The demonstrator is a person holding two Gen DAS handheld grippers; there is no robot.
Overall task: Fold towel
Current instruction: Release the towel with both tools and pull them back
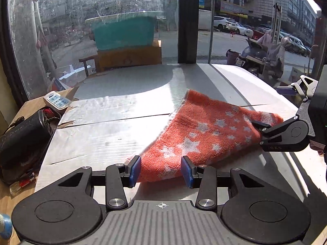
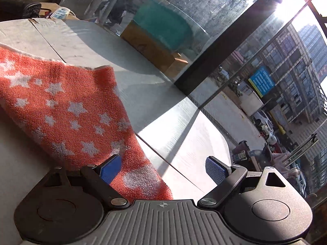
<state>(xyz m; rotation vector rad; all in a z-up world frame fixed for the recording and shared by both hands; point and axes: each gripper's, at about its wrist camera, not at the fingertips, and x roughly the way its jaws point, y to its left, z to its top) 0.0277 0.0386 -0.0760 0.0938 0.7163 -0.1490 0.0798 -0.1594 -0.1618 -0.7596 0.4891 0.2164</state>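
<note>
An orange towel with white stars (image 1: 204, 130) lies on the grey table (image 1: 114, 126), folded into a rough triangle. My left gripper (image 1: 161, 172) is open, its blue pads on either side of the towel's near corner. My right gripper (image 2: 163, 168) is open; the towel's right corner (image 2: 81, 110) lies between its pads, against the left one. The right gripper also shows in the left wrist view (image 1: 271, 112), at the towel's right end.
A power strip (image 1: 57, 100) and a black bag (image 1: 22, 134) sit on the wooden surface to the left. A glass wall (image 1: 102, 20) with a black post (image 1: 187, 20) stands behind the table. The table's edge curves away on the right (image 1: 265, 85).
</note>
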